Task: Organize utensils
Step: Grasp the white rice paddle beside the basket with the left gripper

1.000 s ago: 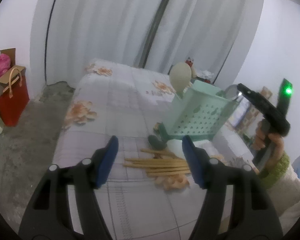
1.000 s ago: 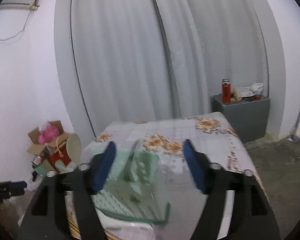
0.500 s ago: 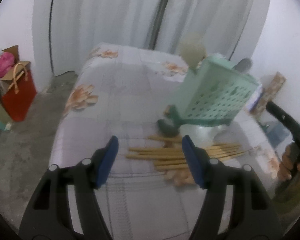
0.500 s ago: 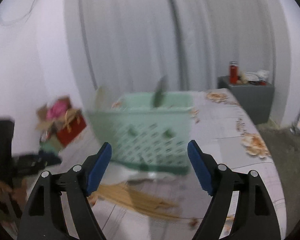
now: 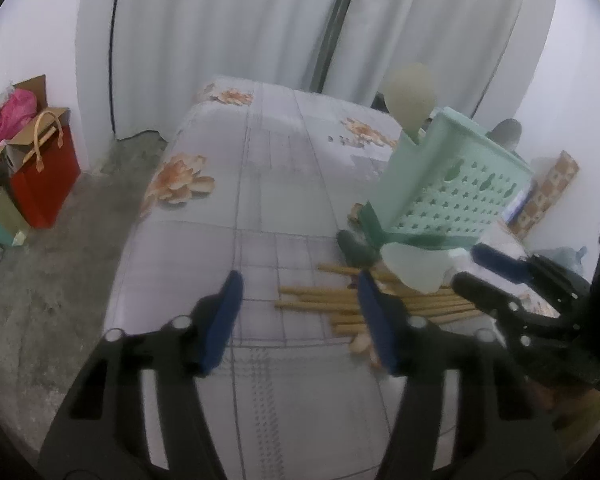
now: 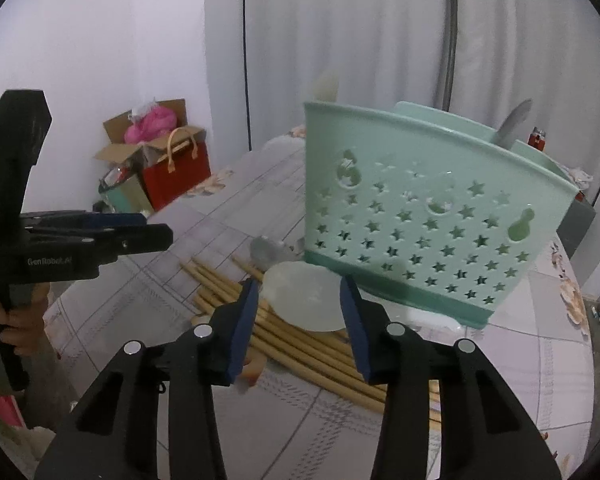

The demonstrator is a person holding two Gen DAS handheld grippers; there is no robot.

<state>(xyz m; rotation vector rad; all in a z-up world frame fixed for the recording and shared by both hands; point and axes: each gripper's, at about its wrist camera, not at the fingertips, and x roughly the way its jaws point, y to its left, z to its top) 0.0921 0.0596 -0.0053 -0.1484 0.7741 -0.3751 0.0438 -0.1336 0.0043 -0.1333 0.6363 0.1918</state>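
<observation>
A bundle of wooden chopsticks [image 5: 332, 304] [image 6: 220, 292] lies on the flowered bedsheet [image 5: 260, 184] in front of a mint green utensil holder [image 5: 448, 188] [image 6: 420, 216]. A pale translucent paddle [image 6: 304, 300] [image 5: 414, 266] rests on the chopsticks, with a dark spoon [image 5: 354, 250] beside it. The holder contains a pale round paddle [image 5: 410, 96] and a grey utensil [image 6: 512, 124]. My left gripper [image 5: 298, 320] [image 6: 156, 228] hovers by the chopsticks' left ends, jaws closing, nothing pressed. My right gripper [image 6: 300, 316] [image 5: 468, 266] frames the translucent paddle, jaws closing, pads not touching it.
The bed's left edge drops to a concrete floor, where a red bag [image 5: 44, 184] [image 6: 176, 172] and a cardboard box [image 6: 148, 136] stand. White curtains hang behind the bed. A grey cabinet [image 6: 580, 216] sits at the far right.
My right gripper swung down from over the holder to the chopsticks and now shows low in the left wrist view. Both pairs of jaws have narrowed. The left gripper dipped slightly.
</observation>
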